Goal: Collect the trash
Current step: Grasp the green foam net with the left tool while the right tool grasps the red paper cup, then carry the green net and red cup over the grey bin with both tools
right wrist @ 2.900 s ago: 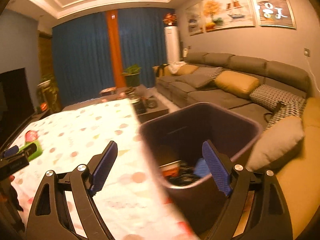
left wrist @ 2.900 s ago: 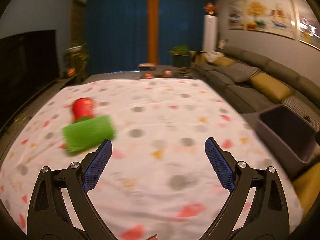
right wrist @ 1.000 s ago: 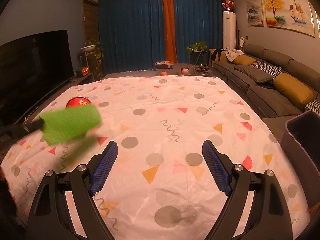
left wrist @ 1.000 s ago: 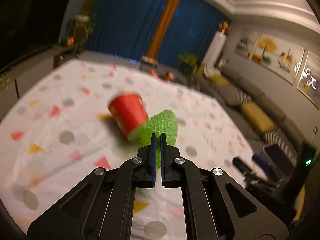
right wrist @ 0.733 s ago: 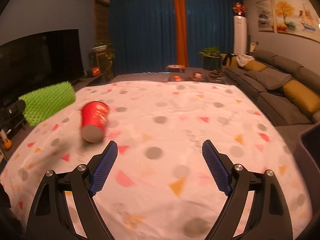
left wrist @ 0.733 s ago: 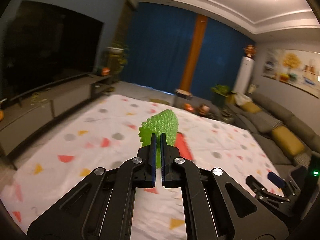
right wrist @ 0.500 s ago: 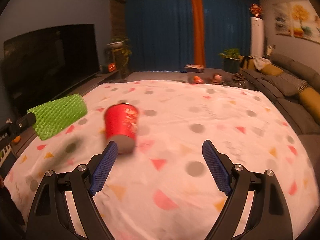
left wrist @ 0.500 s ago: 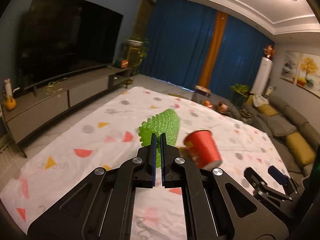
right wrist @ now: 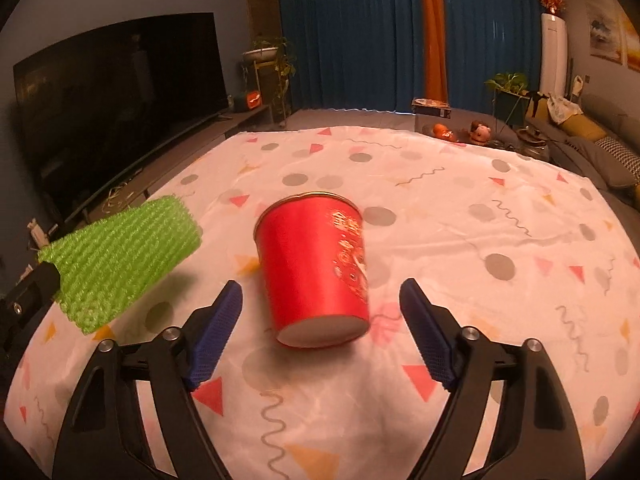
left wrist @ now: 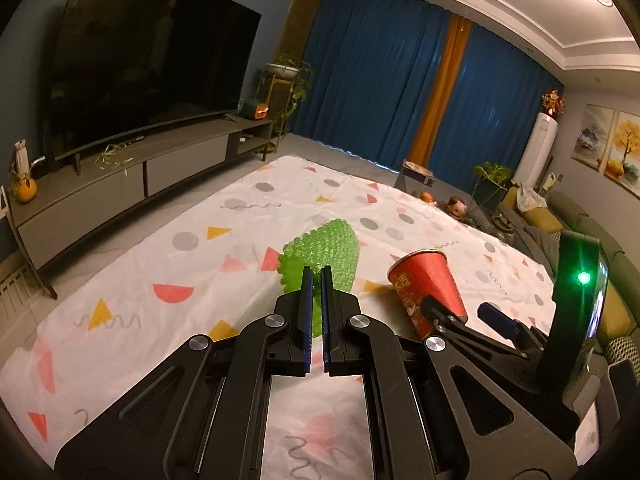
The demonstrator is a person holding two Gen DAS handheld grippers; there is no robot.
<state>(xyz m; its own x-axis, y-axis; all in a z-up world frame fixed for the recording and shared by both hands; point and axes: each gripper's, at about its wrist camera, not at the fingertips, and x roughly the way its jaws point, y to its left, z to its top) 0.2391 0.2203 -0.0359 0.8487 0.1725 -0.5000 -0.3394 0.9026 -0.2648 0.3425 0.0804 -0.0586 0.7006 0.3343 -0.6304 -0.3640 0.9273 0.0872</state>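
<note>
Between wide R gripper (right wrist: 320,312) jaws, red cup (right wrist: 316,264) on its side; L gripper (left wrist: 315,280) jaws pinching green foam net (left wrist: 324,252).

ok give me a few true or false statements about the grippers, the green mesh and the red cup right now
1. The left gripper is shut on the green foam mesh. True.
2. The red cup stands upright on the sheet. False: it lies on its side, base toward the right wrist camera.
3. The right gripper has its jaws open, the cup lying ahead between them. True.
4. The right gripper already grips the cup. False: its jaws stand wide apart and neither touches the cup.
5. The mesh lies flat on the patterned sheet. False: it is held above the sheet and casts a shadow below.
</note>
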